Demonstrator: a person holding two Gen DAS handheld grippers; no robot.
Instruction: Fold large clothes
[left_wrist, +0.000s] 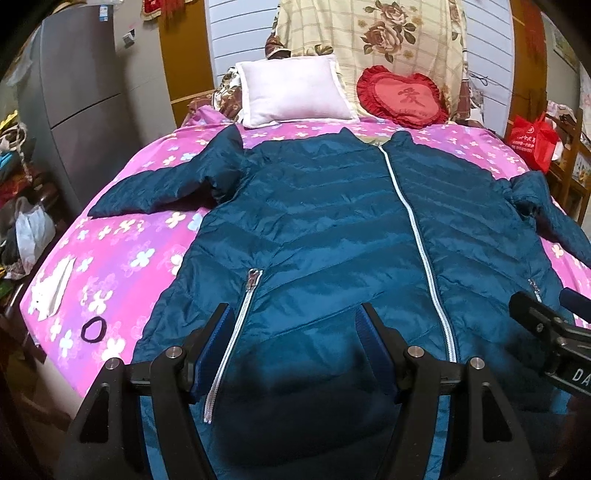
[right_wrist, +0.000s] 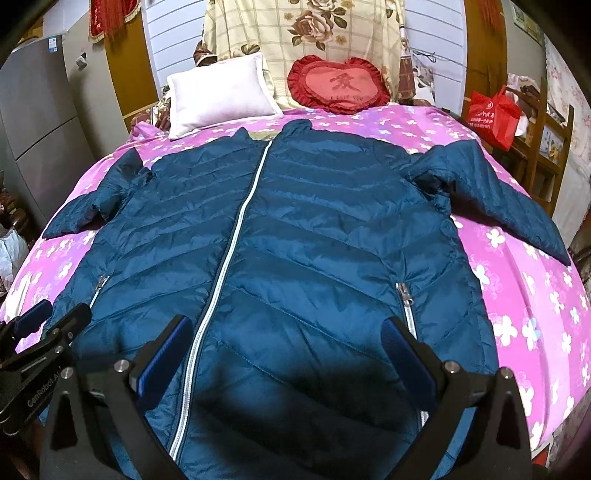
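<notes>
A dark teal puffer jacket (left_wrist: 332, 221) lies flat and front up on the pink flowered bed sheet (left_wrist: 122, 258), its white zipper (left_wrist: 417, 229) closed. Both sleeves spread outward: one (left_wrist: 159, 184) to the left, the other (right_wrist: 498, 195) to the right. My left gripper (left_wrist: 295, 317) hovers over the hem near the left pocket zipper (left_wrist: 243, 302), jaws apart with nothing pinched. My right gripper (right_wrist: 286, 328) stands wider apart over the jacket (right_wrist: 295, 221) near the right pocket zipper (right_wrist: 406, 306). Each gripper shows in the other's view: right gripper (left_wrist: 546, 301), left gripper (right_wrist: 59, 314).
A white pillow (left_wrist: 295, 88) and a red heart cushion (left_wrist: 402, 96) lean at the head of the bed. A black hair tie (left_wrist: 93, 329) and a white folded item (left_wrist: 51, 291) lie on the sheet to the left. A grey fridge (left_wrist: 81, 110) stands left, a red bag (left_wrist: 532, 140) right.
</notes>
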